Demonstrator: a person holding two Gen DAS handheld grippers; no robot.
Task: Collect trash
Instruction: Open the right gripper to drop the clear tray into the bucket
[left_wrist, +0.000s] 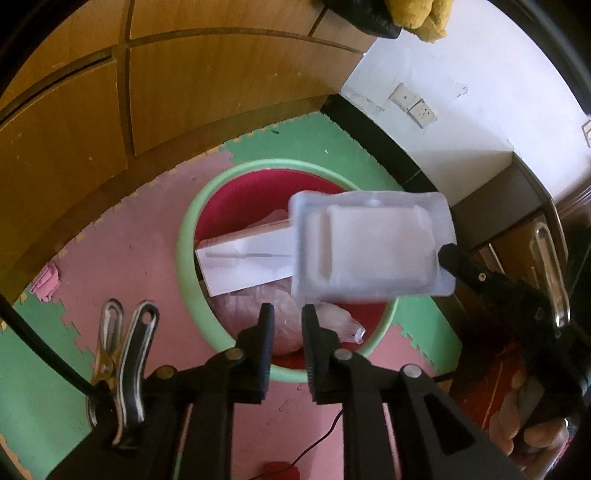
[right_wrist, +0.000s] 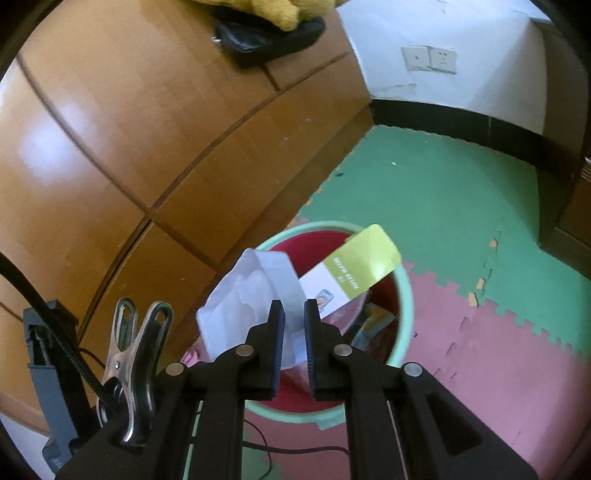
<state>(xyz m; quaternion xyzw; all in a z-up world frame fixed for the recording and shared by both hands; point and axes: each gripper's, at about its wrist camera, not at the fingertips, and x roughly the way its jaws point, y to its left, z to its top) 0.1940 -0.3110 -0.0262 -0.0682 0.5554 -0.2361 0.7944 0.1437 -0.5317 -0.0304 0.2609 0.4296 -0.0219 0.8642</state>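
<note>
A red bin with a green rim (left_wrist: 188, 236) stands on the foam floor mat and holds a white box (left_wrist: 243, 262) and clear plastic (left_wrist: 258, 314). My right gripper (right_wrist: 294, 306) is shut on a clear plastic tray (right_wrist: 243, 295) and holds it over the bin (right_wrist: 404, 295); in the left wrist view its fingertip (left_wrist: 448, 254) pinches the tray's (left_wrist: 369, 247) right edge. A white and yellow-green box (right_wrist: 354, 273) sits tilted in the bin. My left gripper (left_wrist: 288, 314) hangs over the bin's near rim, jaws slightly apart, nothing between them.
A wooden cabinet (left_wrist: 184, 92) stands behind the bin, with a black bag (right_wrist: 273, 37) and yellow cloth (right_wrist: 280, 11) on top. A white wall with sockets (left_wrist: 413, 103) is to the right. A pink scrap (left_wrist: 46, 282) lies on the mat at left. Dark furniture (left_wrist: 517, 206) stands at right.
</note>
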